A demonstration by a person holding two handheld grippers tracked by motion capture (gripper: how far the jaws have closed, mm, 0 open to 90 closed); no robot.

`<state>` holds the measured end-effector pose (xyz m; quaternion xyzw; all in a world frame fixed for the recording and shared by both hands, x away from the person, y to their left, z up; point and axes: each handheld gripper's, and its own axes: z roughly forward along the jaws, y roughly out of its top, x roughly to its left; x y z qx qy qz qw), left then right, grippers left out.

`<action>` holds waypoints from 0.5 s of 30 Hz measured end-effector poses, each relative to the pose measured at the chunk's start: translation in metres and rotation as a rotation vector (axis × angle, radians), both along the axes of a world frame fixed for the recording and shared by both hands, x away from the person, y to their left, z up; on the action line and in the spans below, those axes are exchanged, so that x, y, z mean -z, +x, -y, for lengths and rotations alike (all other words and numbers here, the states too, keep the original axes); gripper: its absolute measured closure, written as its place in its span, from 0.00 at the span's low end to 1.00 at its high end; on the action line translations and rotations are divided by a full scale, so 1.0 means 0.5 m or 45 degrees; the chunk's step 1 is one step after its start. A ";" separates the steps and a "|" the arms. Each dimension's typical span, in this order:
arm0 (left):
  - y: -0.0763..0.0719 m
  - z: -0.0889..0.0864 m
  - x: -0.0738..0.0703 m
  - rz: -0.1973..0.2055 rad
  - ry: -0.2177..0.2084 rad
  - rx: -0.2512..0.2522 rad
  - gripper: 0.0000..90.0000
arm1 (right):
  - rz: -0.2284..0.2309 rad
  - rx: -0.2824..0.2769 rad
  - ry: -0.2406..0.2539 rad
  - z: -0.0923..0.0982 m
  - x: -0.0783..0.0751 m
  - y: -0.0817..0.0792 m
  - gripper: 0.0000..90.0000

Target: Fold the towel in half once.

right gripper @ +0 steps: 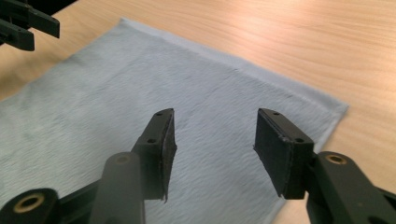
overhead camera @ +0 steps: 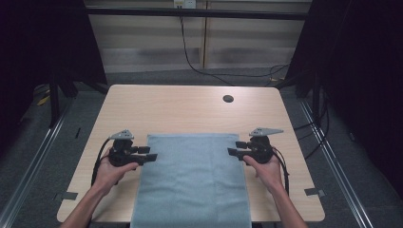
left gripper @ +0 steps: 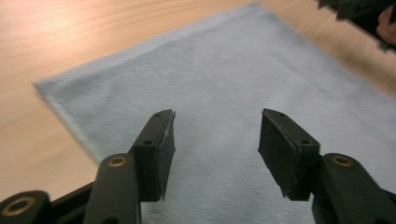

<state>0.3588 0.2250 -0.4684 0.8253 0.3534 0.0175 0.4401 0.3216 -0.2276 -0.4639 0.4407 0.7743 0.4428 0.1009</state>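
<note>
Wood table (overhead camera: 190, 107) under dark surrounds | blue towel (overhead camera: 192, 175) flat, spread between both sets of fingers | left gripper (overhead camera: 146, 155) and right gripper (overhead camera: 236, 147) agape, clamped on nothing, poised over opposite side edges | advice: dip low, pinch both hems evenly, lift together.

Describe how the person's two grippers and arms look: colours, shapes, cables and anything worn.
Both the left gripper and right gripper are black, each with two flat-padded jaws, brass-coloured pivot rings, a grey three-cornered plate on top and a trailing black cable. The forearms are bare, with no sleeves in sight.
</note>
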 end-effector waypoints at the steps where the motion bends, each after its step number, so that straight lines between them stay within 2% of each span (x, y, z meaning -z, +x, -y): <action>1: 0.016 -0.007 -0.002 -0.008 -0.025 -0.023 0.53 | 0.006 0.006 -0.025 0.002 0.001 0.012 0.54; 2: 0.024 -0.012 0.000 0.002 -0.051 -0.045 0.54 | 0.008 0.033 -0.037 0.005 0.003 0.029 0.57; 3: 0.033 -0.015 0.004 0.006 -0.045 -0.060 0.55 | 0.006 0.041 -0.006 0.010 0.005 0.042 0.58; 5: 0.054 -0.013 0.014 -0.011 0.005 -0.090 0.52 | 0.024 0.081 0.019 0.013 0.013 0.069 0.58; 6: 0.063 -0.012 0.019 -0.020 0.000 -0.116 0.51 | 0.029 0.090 0.014 0.012 0.018 0.082 0.58; 7: 0.070 -0.013 0.023 -0.027 -0.036 -0.131 0.52 | 0.031 0.091 -0.013 0.007 0.025 0.094 0.59; 9: 0.081 -0.006 0.029 -0.020 0.001 -0.122 0.53 | 0.038 0.096 -0.039 0.003 0.040 0.115 0.59; 10: 0.089 -0.004 0.034 -0.024 0.023 -0.117 0.53 | 0.027 0.101 -0.059 0.002 0.049 0.124 0.59; 11: 0.094 -0.004 0.036 -0.026 0.032 -0.132 0.53 | -0.010 0.097 -0.086 0.002 0.060 0.135 0.60; 13: 0.102 -0.009 0.039 -0.025 0.000 -0.147 0.52 | -0.043 0.109 -0.104 0.006 0.077 0.146 0.59; 15: 0.104 -0.013 0.039 -0.021 -0.016 -0.168 0.50 | -0.050 0.128 -0.093 0.011 0.087 0.150 0.57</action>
